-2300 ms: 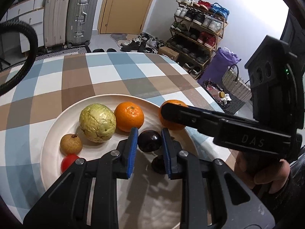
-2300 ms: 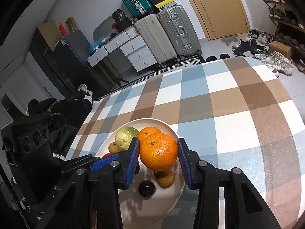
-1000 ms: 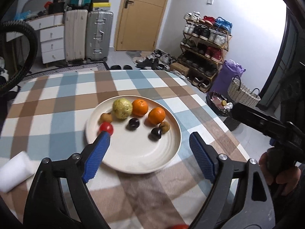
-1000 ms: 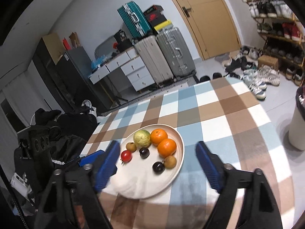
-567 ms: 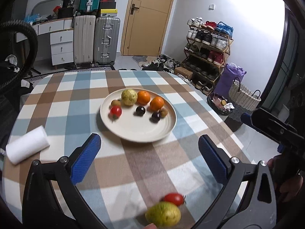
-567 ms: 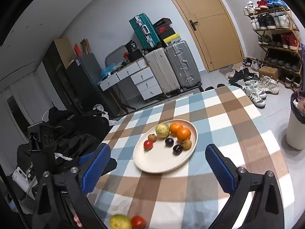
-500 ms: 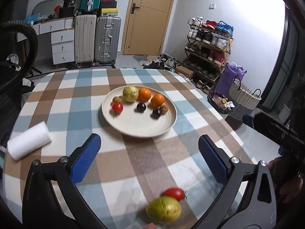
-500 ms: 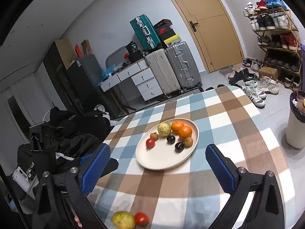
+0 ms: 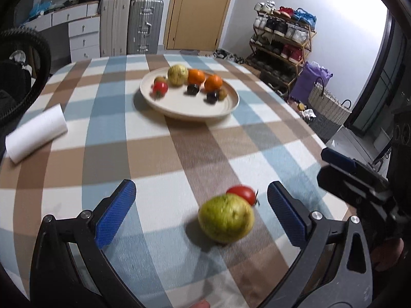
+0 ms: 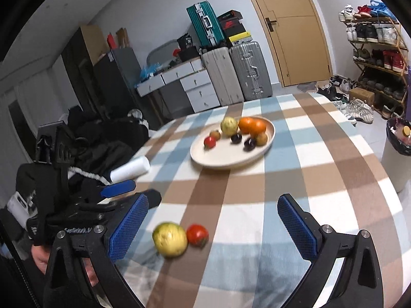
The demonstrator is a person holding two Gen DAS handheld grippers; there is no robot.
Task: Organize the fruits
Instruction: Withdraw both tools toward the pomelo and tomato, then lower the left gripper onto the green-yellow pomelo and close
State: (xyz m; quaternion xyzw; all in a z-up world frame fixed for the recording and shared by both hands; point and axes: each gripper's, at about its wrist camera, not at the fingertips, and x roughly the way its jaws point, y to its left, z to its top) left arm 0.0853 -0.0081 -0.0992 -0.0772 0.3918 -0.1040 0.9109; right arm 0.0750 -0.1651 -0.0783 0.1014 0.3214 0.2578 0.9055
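Note:
A cream plate (image 9: 177,107) (image 10: 221,160) stands far back on the checked tablecloth with several fruits in it: a yellow-green round one, two oranges, dark plums, a small red one and brownish ones. Near the front edge a yellow-green guava (image 9: 226,218) (image 10: 169,238) lies on the cloth, touching a red tomato (image 9: 242,193) (image 10: 197,234). My left gripper (image 9: 201,213) is open, with the guava lying between its blue pads, nearer the right one, untouched. My right gripper (image 10: 213,227) is open too, both fruits lying loose between its pads.
A white paper roll (image 9: 36,131) (image 10: 131,169) lies at the table's left side. Suitcases (image 10: 239,71), drawers, a door and a shoe rack (image 9: 282,46) stand beyond the table. A white bin (image 10: 398,151) stands on the floor at the right.
Both grippers have let go of their fruit at the plate, opened wide and drawn back toward the table's front edge. The plate now looks far away, and the guava and tomato have come into view.

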